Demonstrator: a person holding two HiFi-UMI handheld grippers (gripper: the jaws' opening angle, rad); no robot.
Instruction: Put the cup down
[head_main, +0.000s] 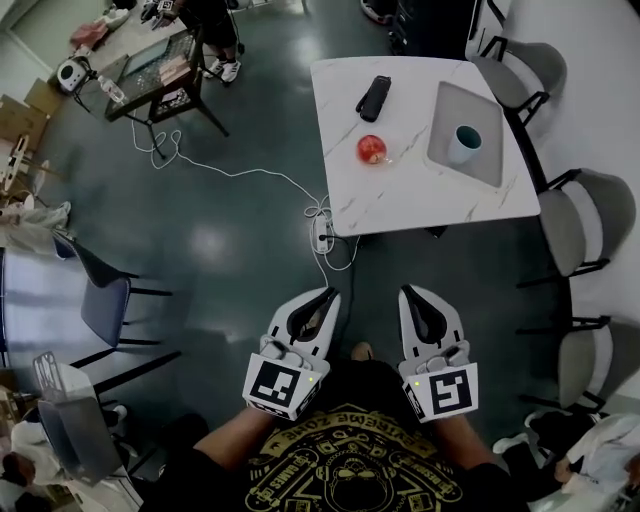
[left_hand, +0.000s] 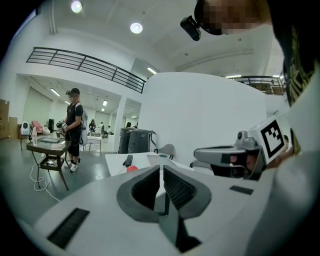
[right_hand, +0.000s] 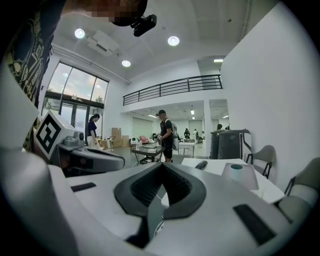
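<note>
A white cup (head_main: 465, 143) with a teal inside stands upright on a grey tray (head_main: 488, 112) at the right side of the white table (head_main: 420, 200). It also shows ahead in the right gripper view as the cup (right_hand: 235, 172). My left gripper (head_main: 328, 293) and right gripper (head_main: 408, 292) are held side by side close to my body, over the floor and well short of the table. Both are shut with nothing between their jaws, as the left gripper (left_hand: 161, 167) and right gripper (right_hand: 161, 165) views also show.
A red apple (head_main: 372, 149) and a black remote-like object (head_main: 374, 98) lie on the table's left half. Grey chairs (head_main: 590, 220) line its right side. A power strip (head_main: 322, 235) and white cable lie on the dark floor before it. A person stands by a small table (head_main: 160, 70) far left.
</note>
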